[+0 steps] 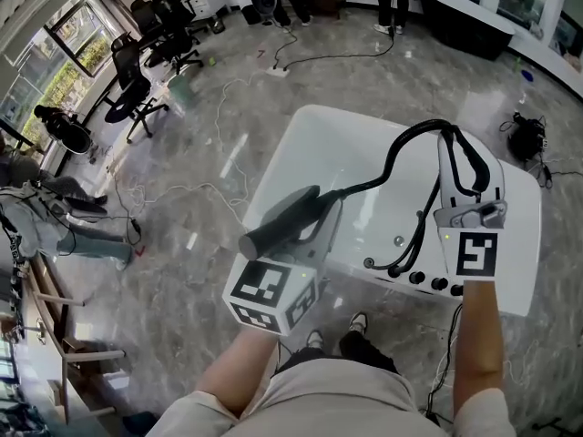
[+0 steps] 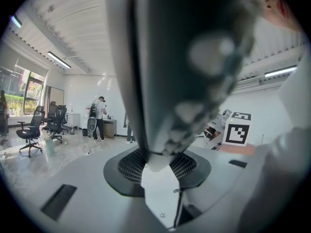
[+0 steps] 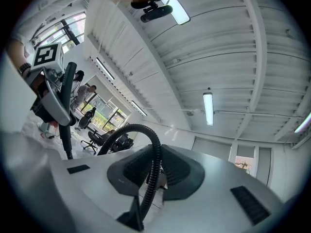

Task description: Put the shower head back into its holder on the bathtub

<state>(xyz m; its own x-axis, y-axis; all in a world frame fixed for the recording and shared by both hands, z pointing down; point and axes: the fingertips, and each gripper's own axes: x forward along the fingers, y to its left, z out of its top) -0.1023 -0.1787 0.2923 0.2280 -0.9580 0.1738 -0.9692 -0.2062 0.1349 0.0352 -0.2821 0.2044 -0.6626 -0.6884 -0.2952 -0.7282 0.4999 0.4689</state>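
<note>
My left claw (image 1: 317,218) is shut on the shower head (image 1: 273,226), which lies slanting over the bathtub's (image 1: 364,144) near left edge, while my right claw (image 1: 469,157) pinches the hose (image 1: 393,153) above the bathtub's knobs (image 1: 428,280).

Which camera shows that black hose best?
The head view: the hose runs from the shower head in the left tool through the right tool to the bathtub. The right gripper view shows one loop between its jaws; the left gripper view, only the shower head.
</note>
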